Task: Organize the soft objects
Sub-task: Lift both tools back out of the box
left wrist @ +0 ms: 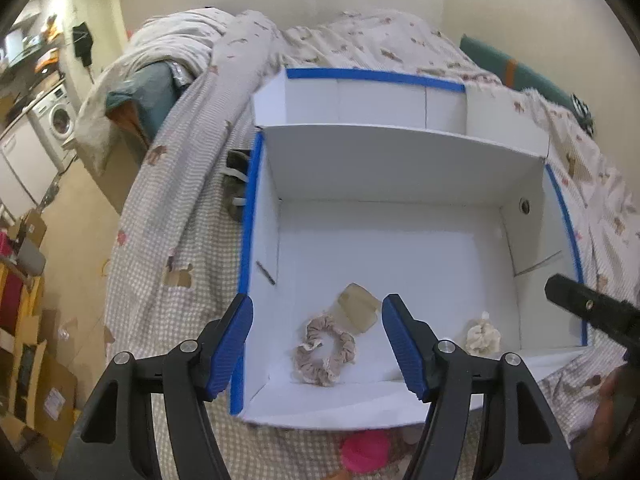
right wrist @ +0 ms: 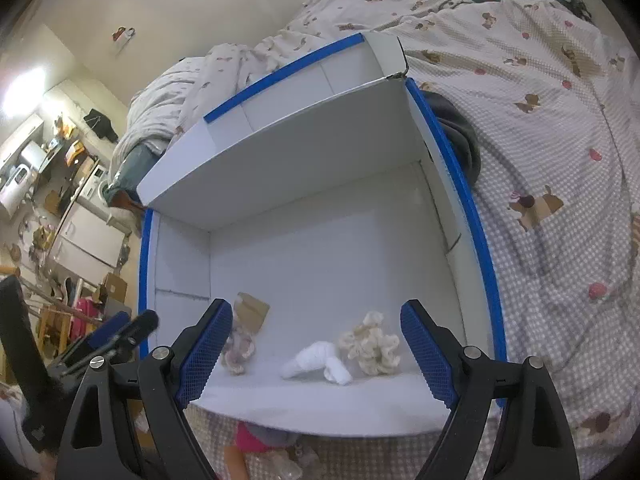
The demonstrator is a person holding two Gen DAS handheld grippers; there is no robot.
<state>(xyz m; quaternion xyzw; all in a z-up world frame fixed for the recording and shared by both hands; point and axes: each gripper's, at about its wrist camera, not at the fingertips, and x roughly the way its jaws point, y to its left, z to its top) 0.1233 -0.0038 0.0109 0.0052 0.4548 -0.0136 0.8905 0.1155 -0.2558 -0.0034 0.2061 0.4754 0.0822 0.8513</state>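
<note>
A white box with blue-taped edges point(left wrist: 249, 216) point(right wrist: 480, 216) stands open on the bed. Inside it lie a pink-beige scrunchie point(left wrist: 325, 350) point(right wrist: 239, 354) with a tan tag point(left wrist: 359, 307) point(right wrist: 251, 310), a cream scrunchie point(left wrist: 483, 336) point(right wrist: 374, 344) and a white rolled soft item point(right wrist: 316, 365). My left gripper point(left wrist: 318, 348) is open, hovering over the pink scrunchie at the box's near edge. My right gripper point(right wrist: 316, 356) is open above the white item and cream scrunchie, and shows at the right of the left wrist view point(left wrist: 592, 312).
The box rests on a checked bedspread point(left wrist: 160, 240) with a rumpled duvet point(left wrist: 188, 40) behind. A pink object point(left wrist: 365, 454) point(right wrist: 250, 440) lies on the bed just before the box. A dark garment point(right wrist: 460, 136) lies right of the box, a grey item point(left wrist: 236, 184) on its left.
</note>
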